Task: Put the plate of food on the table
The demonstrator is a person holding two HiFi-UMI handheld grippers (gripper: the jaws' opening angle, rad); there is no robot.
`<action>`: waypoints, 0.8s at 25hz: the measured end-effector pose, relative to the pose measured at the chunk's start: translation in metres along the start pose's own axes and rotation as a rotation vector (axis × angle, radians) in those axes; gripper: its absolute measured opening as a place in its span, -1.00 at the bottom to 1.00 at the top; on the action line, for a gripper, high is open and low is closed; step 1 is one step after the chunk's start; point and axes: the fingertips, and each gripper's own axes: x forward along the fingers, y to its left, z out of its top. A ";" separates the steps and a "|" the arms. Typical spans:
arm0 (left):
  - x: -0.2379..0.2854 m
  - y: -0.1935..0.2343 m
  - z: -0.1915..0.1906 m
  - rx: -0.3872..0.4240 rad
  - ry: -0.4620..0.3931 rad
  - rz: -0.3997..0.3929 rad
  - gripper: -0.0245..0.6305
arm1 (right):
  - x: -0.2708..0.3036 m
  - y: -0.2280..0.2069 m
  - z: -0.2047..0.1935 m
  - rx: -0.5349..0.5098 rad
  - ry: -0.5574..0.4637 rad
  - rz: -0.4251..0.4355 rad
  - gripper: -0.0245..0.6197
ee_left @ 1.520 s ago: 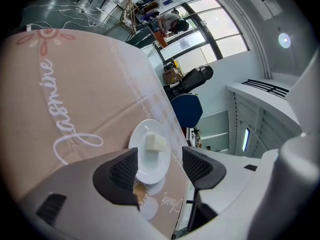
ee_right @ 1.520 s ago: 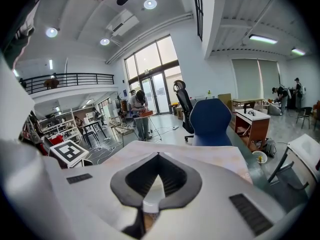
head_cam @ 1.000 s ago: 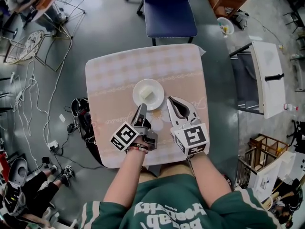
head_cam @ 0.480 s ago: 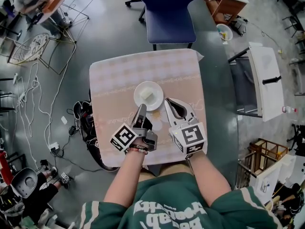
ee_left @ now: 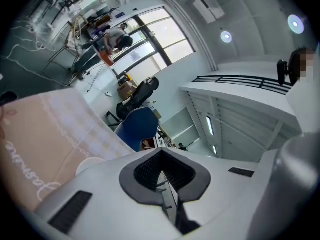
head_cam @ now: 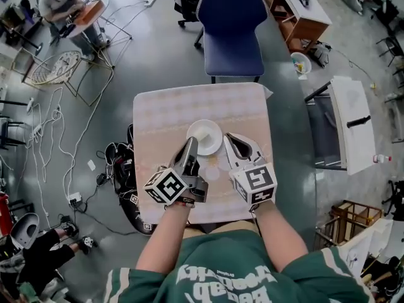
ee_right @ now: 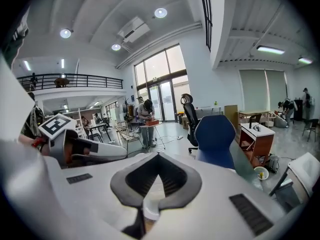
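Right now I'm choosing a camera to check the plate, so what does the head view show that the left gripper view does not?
Only the head view: the whole plate on the table, with the left gripper and right gripper near it, and the person's green shirt. Only the left gripper view: ceiling lights, tall windows, and that gripper's shut jaws close up. Both: the blue chair, the table and part of the plate.
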 end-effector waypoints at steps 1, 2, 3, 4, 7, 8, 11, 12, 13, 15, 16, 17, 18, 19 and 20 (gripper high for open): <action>-0.004 -0.005 0.007 0.034 -0.009 -0.007 -0.90 | -0.002 0.002 0.004 -0.004 -0.002 -0.001 -0.88; -0.008 -0.010 0.013 0.065 -0.018 -0.014 -0.90 | -0.003 0.004 0.007 -0.009 -0.003 -0.003 -0.88; -0.011 -0.014 0.019 0.091 -0.024 -0.019 -0.90 | -0.005 0.006 0.011 -0.013 -0.005 -0.004 -0.88; -0.015 -0.018 0.023 0.114 -0.026 -0.024 -0.90 | -0.007 0.009 0.015 -0.016 -0.007 -0.005 -0.88; -0.026 -0.029 0.031 0.191 -0.021 -0.041 -0.90 | -0.014 0.016 0.024 -0.028 -0.012 -0.009 -0.88; -0.029 -0.032 0.032 0.219 -0.018 -0.047 -0.90 | -0.017 0.018 0.027 -0.033 -0.015 -0.010 -0.88; -0.039 -0.046 0.034 0.341 -0.003 -0.066 -0.90 | -0.024 0.025 0.037 -0.045 -0.027 -0.013 -0.88; -0.042 -0.051 0.034 0.397 0.004 -0.072 -0.90 | -0.027 0.027 0.039 -0.049 -0.032 -0.014 -0.88; -0.045 -0.057 0.034 0.453 0.012 -0.078 -0.90 | -0.030 0.029 0.042 -0.054 -0.036 -0.016 -0.88; -0.053 -0.066 0.035 0.555 0.027 -0.089 -0.90 | -0.035 0.037 0.046 -0.063 -0.042 -0.017 -0.88; -0.057 -0.070 0.036 0.599 0.033 -0.094 -0.90 | -0.037 0.041 0.048 -0.066 -0.046 -0.017 -0.88; -0.061 -0.075 0.037 0.641 0.039 -0.101 -0.90 | -0.039 0.045 0.051 -0.069 -0.050 -0.016 -0.88; -0.065 -0.080 0.039 0.678 0.044 -0.109 -0.90 | -0.041 0.049 0.055 -0.074 -0.054 -0.015 -0.88; -0.068 -0.086 0.041 0.712 0.049 -0.118 -0.90 | -0.043 0.053 0.059 -0.080 -0.060 -0.013 -0.88; -0.072 -0.092 0.042 0.744 0.056 -0.128 -0.90 | -0.046 0.057 0.063 -0.086 -0.066 -0.011 -0.88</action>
